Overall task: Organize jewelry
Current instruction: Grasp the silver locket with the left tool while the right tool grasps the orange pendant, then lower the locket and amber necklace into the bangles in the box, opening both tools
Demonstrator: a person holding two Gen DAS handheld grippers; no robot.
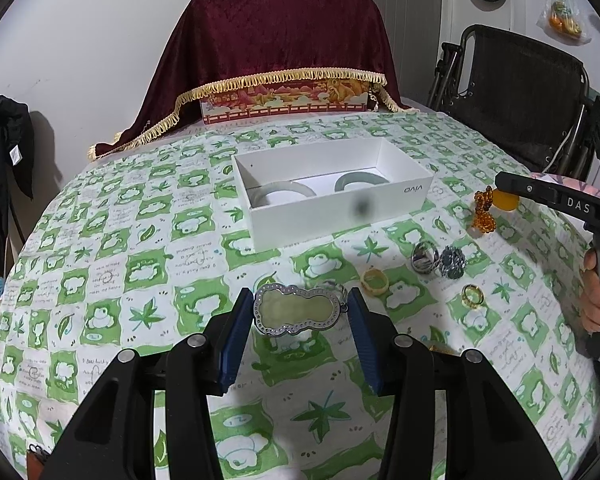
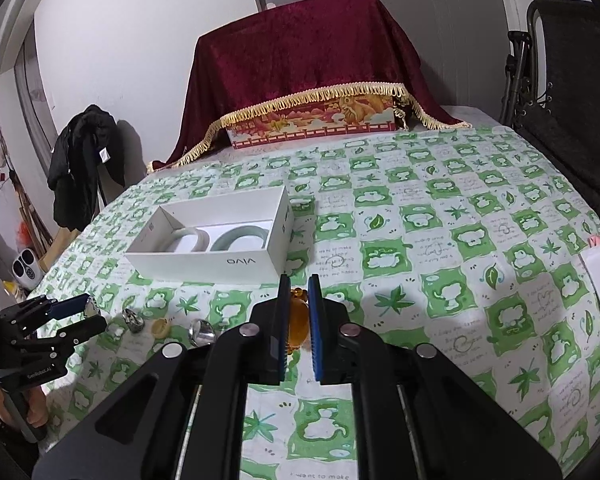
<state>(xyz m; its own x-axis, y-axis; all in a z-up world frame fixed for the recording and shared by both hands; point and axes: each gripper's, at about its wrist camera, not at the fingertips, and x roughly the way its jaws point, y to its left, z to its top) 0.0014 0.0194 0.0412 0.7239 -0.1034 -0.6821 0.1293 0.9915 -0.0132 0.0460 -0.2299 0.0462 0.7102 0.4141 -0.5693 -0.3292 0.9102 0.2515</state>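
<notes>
My left tongs point down at a slant over the counter, blue pads pressed on both ends of a gourd-shaped pendant held clear of the cloth. My right tongs sit beside them, tilted down too, jaws pinched nearly together on an amber pendant with its beads hanging. A hand grips the right handle.

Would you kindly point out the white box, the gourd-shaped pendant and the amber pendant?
white box (image 1: 340, 216): left wrist view, on its near outer wall.
gourd-shaped pendant (image 1: 296, 307): left wrist view, on its pale green face.
amber pendant (image 2: 296, 322): right wrist view, on its orange body.
</notes>
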